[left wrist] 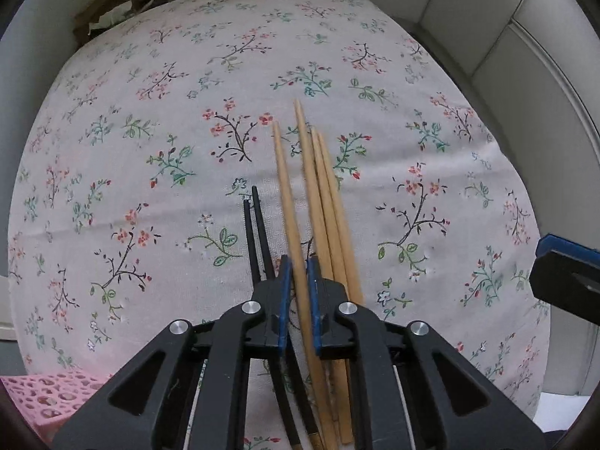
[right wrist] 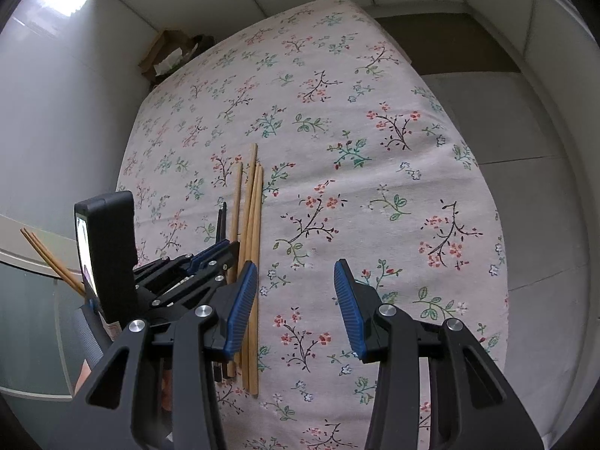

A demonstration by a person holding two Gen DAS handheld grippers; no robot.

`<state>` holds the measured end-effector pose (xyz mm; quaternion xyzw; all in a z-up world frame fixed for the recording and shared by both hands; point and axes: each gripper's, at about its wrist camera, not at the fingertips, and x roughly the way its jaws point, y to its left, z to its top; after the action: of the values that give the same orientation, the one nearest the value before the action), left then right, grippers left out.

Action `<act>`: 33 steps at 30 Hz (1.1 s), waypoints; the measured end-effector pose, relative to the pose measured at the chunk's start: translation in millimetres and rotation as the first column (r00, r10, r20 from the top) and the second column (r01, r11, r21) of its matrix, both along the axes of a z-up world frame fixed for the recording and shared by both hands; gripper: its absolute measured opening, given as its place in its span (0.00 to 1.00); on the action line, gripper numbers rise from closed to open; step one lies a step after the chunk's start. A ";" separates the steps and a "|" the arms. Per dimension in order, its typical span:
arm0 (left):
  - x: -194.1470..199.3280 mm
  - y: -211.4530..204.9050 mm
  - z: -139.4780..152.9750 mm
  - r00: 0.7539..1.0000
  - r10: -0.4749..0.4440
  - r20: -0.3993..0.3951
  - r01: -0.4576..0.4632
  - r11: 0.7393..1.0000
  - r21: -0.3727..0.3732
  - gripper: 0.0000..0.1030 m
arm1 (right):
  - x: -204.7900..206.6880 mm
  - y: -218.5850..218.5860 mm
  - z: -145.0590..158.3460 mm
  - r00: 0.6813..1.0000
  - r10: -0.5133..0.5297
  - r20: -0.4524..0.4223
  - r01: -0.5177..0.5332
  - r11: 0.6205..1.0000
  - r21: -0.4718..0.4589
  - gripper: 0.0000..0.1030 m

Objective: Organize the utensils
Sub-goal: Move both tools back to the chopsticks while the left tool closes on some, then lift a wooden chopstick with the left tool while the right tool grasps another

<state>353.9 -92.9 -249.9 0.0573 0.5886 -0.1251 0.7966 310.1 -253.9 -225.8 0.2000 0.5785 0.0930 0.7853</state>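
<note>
Several wooden chopsticks [left wrist: 330, 202] lie side by side on the floral tablecloth [left wrist: 150, 150], tips pointing away. Two black chopsticks [left wrist: 257, 232] rest just left of them. My left gripper [left wrist: 299, 273] points steeply down and is shut on the leftmost wooden chopstick [left wrist: 287, 195], which runs between its blue pads [left wrist: 285, 292]. In the right wrist view the same bundle of wooden chopsticks [right wrist: 252, 225] lies beside my right gripper's left pad [right wrist: 240, 307]. My right gripper [right wrist: 296, 307] stands open over bare cloth, nothing between its fingers. The left gripper [right wrist: 225, 249] shows there too, low over the bundle.
Two more wooden chopsticks [right wrist: 48, 258] stick up beyond the table's left edge. A pink perforated mat [left wrist: 45, 393] lies at the near left corner. A brown paper bag [left wrist: 108, 11] sits past the far left corner. White cabinet walls surround the table [right wrist: 375, 150].
</note>
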 end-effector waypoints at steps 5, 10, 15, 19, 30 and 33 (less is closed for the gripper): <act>3.9 7.4 1.2 0.999 0.036 0.008 -0.036 0.999 -0.037 0.06 | 1.8 0.2 -4.5 1.000 0.008 -0.008 -0.008 1.000 -0.005 0.42; -0.5 23.0 36.0 0.989 0.110 0.103 -0.095 0.986 -0.140 0.06 | 7.3 3.9 -15.7 0.999 0.029 -0.027 -0.029 1.000 -0.007 0.28; -18.6 33.4 74.4 0.972 0.139 0.189 -0.090 0.965 -0.247 0.06 | 14.5 25.1 -37.4 0.992 0.091 -0.086 -0.085 0.994 0.070 0.23; -44.1 27.6 109.6 0.955 0.145 0.260 -0.063 0.952 -0.299 0.06 | 23.5 46.0 -51.8 0.986 0.118 -0.119 -0.104 0.987 0.121 0.19; -65.7 55.2 142.2 0.927 0.169 0.334 -0.047 0.938 -0.343 0.06 | 29.5 78.1 -63.6 0.977 0.159 -0.141 -0.157 0.987 0.028 0.08; -68.0 59.3 146.7 0.926 0.167 0.338 -0.040 0.936 -0.351 0.06 | 26.9 84.2 -65.5 0.971 0.186 -0.151 -0.186 0.982 0.018 0.08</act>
<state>285.9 -33.6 -103.2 -0.0895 0.4034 -0.1685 0.8949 337.0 -169.7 -291.3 0.1531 0.6527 0.1519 0.7263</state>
